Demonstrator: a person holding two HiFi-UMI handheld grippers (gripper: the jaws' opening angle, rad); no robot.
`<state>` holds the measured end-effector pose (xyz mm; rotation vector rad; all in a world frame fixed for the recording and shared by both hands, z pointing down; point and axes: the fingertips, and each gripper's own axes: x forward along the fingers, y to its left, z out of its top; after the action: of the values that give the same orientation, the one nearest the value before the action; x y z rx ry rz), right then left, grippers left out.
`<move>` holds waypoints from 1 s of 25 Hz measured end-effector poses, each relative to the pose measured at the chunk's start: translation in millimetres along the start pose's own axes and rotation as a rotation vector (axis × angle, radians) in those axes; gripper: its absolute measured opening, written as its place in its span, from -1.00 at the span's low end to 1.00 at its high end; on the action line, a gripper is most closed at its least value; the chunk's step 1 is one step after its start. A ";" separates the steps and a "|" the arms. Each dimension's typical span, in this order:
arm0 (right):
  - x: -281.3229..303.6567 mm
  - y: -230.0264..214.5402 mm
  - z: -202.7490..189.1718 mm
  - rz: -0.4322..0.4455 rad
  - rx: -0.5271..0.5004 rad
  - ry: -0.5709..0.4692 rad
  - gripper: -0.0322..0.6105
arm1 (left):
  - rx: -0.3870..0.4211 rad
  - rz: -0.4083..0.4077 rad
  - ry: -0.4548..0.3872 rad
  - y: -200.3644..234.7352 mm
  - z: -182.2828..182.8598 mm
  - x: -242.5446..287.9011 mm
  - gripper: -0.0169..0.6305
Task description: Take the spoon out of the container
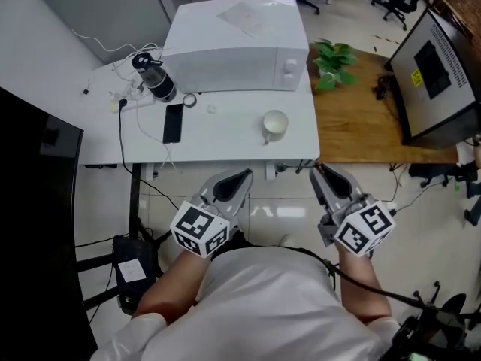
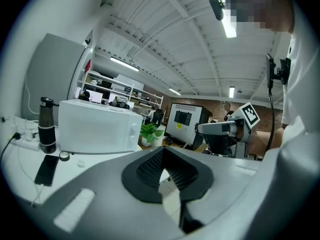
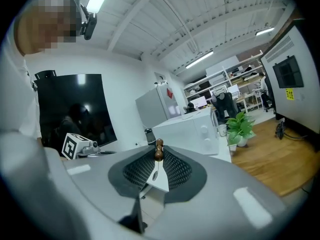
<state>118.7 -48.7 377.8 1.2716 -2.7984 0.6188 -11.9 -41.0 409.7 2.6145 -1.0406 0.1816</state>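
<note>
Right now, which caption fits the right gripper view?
Right gripper, jaws shut on a brown-tipped spoon, white microwave behind.

All but the knobbed brown wooden end of the spoon was hidden between the jaws of the right gripper.

Kitted out in a loose white top, white sleeves ending above the forearms. Thin black cable snaking across the right shoulder and off to the near right. Little black camera strapped up on the head, visible from both gripper views. Left gripper and right gripper pretty much twins: pale grey shells tapering to a point, dark ribbed pads lining the inside, a lighter rectangular patch on each flank. Capped at the near end with a white marker cube on the left one, a matching cube on the right, chunky black square patterns on every face.
</note>
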 end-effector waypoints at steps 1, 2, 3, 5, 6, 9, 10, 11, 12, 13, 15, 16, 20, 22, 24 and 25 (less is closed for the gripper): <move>-10.6 -1.2 -1.7 0.013 0.003 -0.001 -0.73 | 0.000 0.013 0.000 -11.5 -3.4 -1.0 -0.94; -20.7 -2.2 -4.4 0.025 0.007 0.000 -0.73 | 0.002 0.026 0.000 -22.6 -6.9 -1.8 -0.94; -30.1 -3.0 -8.0 0.038 0.011 0.004 -0.73 | 0.004 0.039 -0.002 -33.5 -10.1 -2.4 -0.94; -46.6 -2.9 -15.8 0.063 0.017 0.016 -0.73 | 0.008 0.057 -0.006 -55.6 -15.8 -3.5 -0.94; -53.7 -1.8 -19.0 0.073 0.019 0.022 -0.73 | 0.014 0.062 -0.005 -66.6 -18.3 -4.6 -0.94; -71.4 5.7 -22.6 0.092 0.018 0.030 -0.73 | 0.055 0.062 0.008 -94.5 -22.7 -10.6 -0.94; -76.1 9.0 -22.0 0.093 0.012 0.029 -0.73 | 0.062 0.060 0.010 -99.5 -23.1 -13.3 -0.94; -80.0 12.3 -21.1 0.092 0.006 0.026 -0.73 | 0.058 0.059 0.009 -101.4 -22.9 -16.4 -0.94; -83.3 15.1 -20.1 0.088 0.000 0.022 -0.73 | 0.048 0.063 0.005 -100.7 -22.3 -19.7 -0.94; -86.0 17.5 -19.5 0.083 -0.004 0.016 -0.73 | 0.036 0.068 0.000 -98.2 -21.5 -23.2 -0.94; -89.6 21.3 -20.3 0.069 -0.005 0.008 -0.73 | 0.026 0.073 -0.006 -92.6 -20.6 -29.1 -0.94; -90.4 23.3 -21.5 0.059 -0.002 0.004 -0.73 | 0.029 0.070 -0.003 -90.2 -20.7 -31.4 -0.94; -89.8 37.8 -30.3 0.018 0.030 -0.001 -0.73 | 0.042 0.037 0.026 -85.0 -24.4 -42.4 -0.94; -86.1 47.2 -34.4 0.009 0.045 -0.004 -0.73 | 0.045 0.013 0.028 -83.4 -25.9 -50.0 -0.94; -80.4 54.5 -36.6 -0.005 0.046 -0.009 -0.73 | 0.049 -0.012 0.031 -80.7 -26.8 -55.7 -0.94; -77.6 57.4 -37.6 -0.014 0.045 -0.010 -0.73 | 0.053 -0.023 0.032 -79.1 -26.6 -58.1 -0.94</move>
<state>123.4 54.8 379.5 1.3047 -2.7965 0.6806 0.2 59.7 401.7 2.6604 -1.0084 0.2481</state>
